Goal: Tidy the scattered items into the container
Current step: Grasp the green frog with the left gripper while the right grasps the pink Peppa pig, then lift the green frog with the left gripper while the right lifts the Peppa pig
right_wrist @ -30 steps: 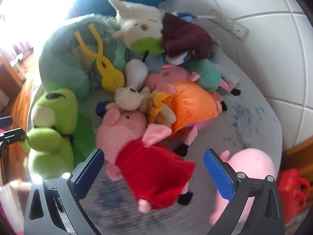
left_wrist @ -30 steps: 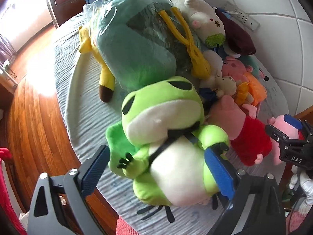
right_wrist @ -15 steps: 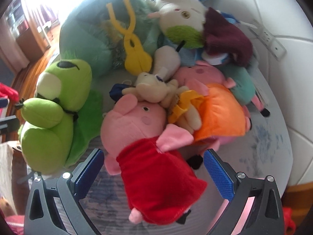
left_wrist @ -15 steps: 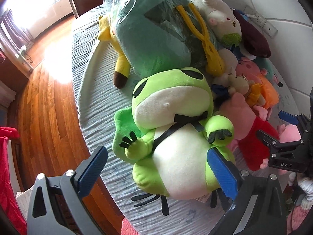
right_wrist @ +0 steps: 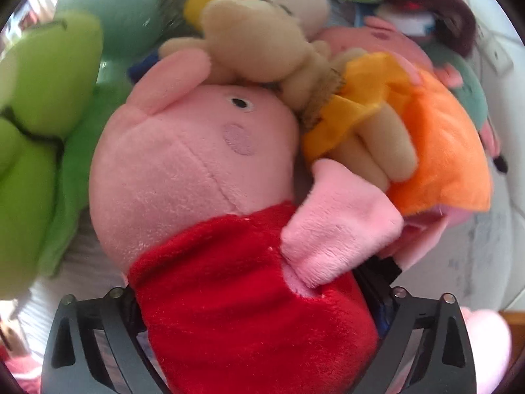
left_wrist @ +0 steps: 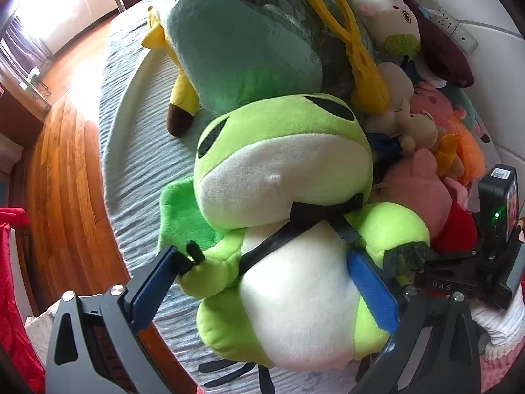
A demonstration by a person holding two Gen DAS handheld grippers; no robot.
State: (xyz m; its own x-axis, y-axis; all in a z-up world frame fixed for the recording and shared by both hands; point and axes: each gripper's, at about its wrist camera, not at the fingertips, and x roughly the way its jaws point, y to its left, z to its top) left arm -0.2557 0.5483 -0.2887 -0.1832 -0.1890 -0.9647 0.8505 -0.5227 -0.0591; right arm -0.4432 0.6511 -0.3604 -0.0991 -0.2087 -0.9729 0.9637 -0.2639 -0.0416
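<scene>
Both grippers have come down onto the toy pile since the earlier frames, and each plush now fills far more of its wrist view. We find the left gripper [left_wrist: 262, 282] straddling the green frog plush [left_wrist: 285, 197]: its blue pads [left_wrist: 372, 290] stand wide, one beside the frog's hand and one against its white belly, not yet pressing. The spread suits the frog's broad, soft body, which needs a wide bite. We find the right gripper [right_wrist: 259, 325] closing around the red dress of the pink pig plush [right_wrist: 197, 170]; the dress sits between the jaws and hides the pads, so we cannot confirm a firm hold. Taking the torso rather than the head looks sensible, as the beige bear plush [right_wrist: 262, 42] leans on the pig's head. All toys lie on the grey ribbed bedspread [left_wrist: 137, 124]. No container shows in either view.
</scene>
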